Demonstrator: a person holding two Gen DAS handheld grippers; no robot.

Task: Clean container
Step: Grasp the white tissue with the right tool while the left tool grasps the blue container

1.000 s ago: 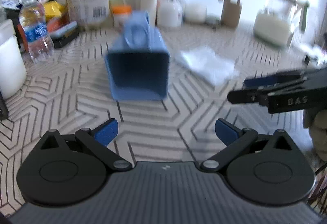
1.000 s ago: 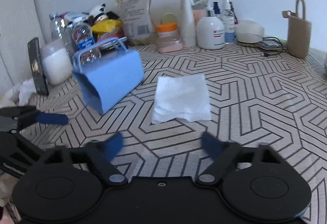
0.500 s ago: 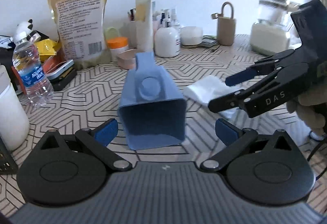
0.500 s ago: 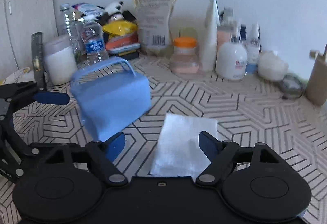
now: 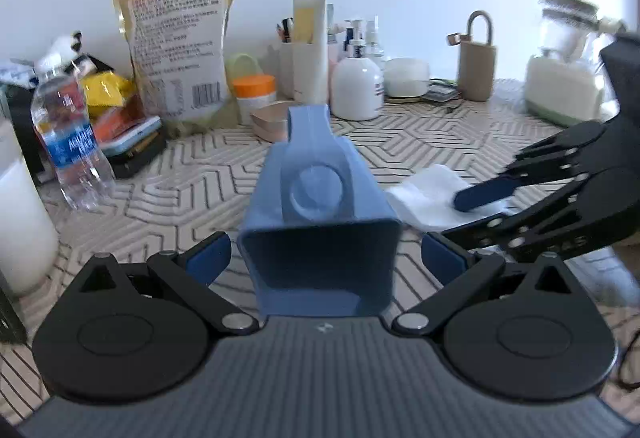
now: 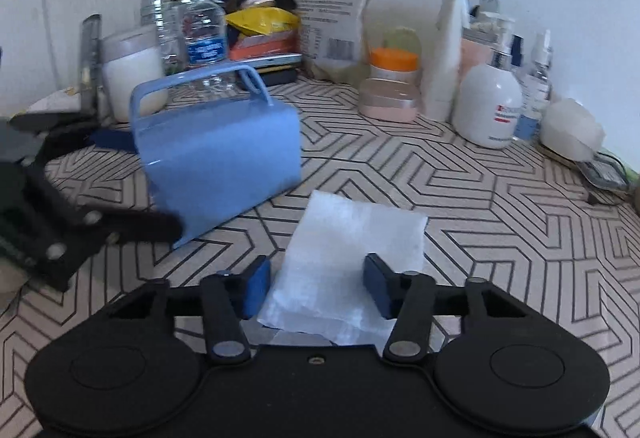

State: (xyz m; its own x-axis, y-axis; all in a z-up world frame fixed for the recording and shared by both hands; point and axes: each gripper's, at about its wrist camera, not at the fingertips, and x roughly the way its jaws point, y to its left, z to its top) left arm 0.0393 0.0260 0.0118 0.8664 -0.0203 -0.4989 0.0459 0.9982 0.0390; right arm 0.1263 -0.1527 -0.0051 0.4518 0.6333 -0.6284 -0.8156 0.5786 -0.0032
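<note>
A blue plastic container with a handle lies on its side on the patterned table, its open mouth facing my left gripper. That gripper is open, its pads on either side of the container's rim without touching. In the right wrist view the container lies to the left. A folded white paper towel lies flat beside it. My right gripper is open, low over the towel's near edge, pads either side of it. The towel and right gripper also show in the left wrist view.
Along the wall stand a water bottle, a large printed bag, an orange-lidded jar, a white pump bottle, a tan holder and a glass jar. A white tub stands at the left.
Both grippers moved forward. The left gripper closed in on the container's mouth, which now sits between its pads. The right gripper dropped over the towel's near edge.
</note>
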